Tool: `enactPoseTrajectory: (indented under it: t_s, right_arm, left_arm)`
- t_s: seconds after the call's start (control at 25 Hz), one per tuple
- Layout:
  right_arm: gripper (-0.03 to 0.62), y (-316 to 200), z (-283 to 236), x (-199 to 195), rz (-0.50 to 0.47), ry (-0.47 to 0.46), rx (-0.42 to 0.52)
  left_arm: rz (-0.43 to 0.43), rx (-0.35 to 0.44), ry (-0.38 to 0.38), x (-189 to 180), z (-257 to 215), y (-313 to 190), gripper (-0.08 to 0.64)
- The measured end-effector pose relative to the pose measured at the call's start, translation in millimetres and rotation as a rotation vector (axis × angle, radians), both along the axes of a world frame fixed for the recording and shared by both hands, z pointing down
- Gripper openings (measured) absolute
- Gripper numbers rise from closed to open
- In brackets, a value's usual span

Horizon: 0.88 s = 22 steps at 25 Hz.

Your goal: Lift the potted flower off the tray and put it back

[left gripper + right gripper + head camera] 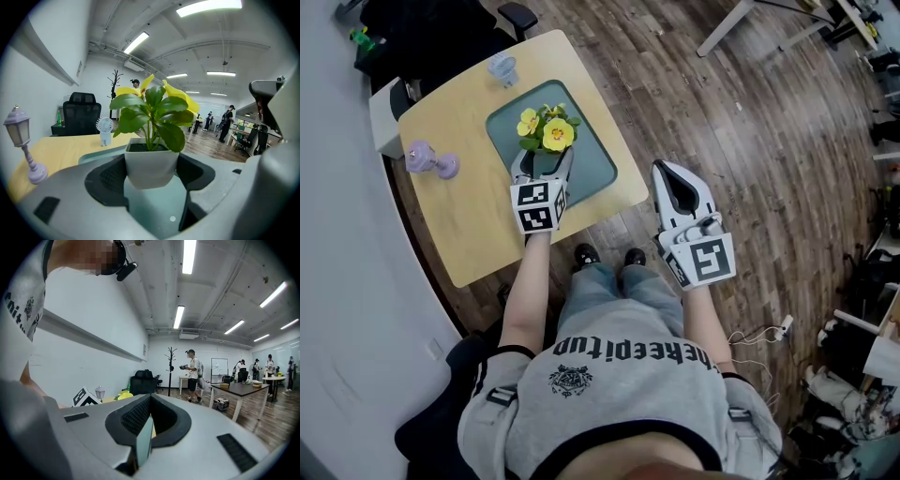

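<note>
Left gripper is clamped on the potted flower by its white pot. That contact is plain in its own view but hidden under blooms in the head view, which places it over the teal tray on the bench. Right gripper hangs beside the bench, jaws together.

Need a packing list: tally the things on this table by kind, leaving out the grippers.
Tray: 1
Potted flower: 1
Lamp: 1
Fan: 1
Total: 4
</note>
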State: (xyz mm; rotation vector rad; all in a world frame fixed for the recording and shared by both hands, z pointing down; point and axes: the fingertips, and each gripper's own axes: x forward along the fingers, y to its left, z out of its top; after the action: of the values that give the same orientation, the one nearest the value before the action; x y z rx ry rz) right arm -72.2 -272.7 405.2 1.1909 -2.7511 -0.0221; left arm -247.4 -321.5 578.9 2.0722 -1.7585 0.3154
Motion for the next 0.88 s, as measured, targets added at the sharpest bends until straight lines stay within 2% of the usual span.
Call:
enactPoseTrajectory:
  t_s: [0.88]
  right_arm:
    - [0.002, -10, 23, 8, 0.039, 0.035, -0.047]
  left_arm:
    - [0.042, -0.095, -0.007, 11, 55, -10, 0.331]
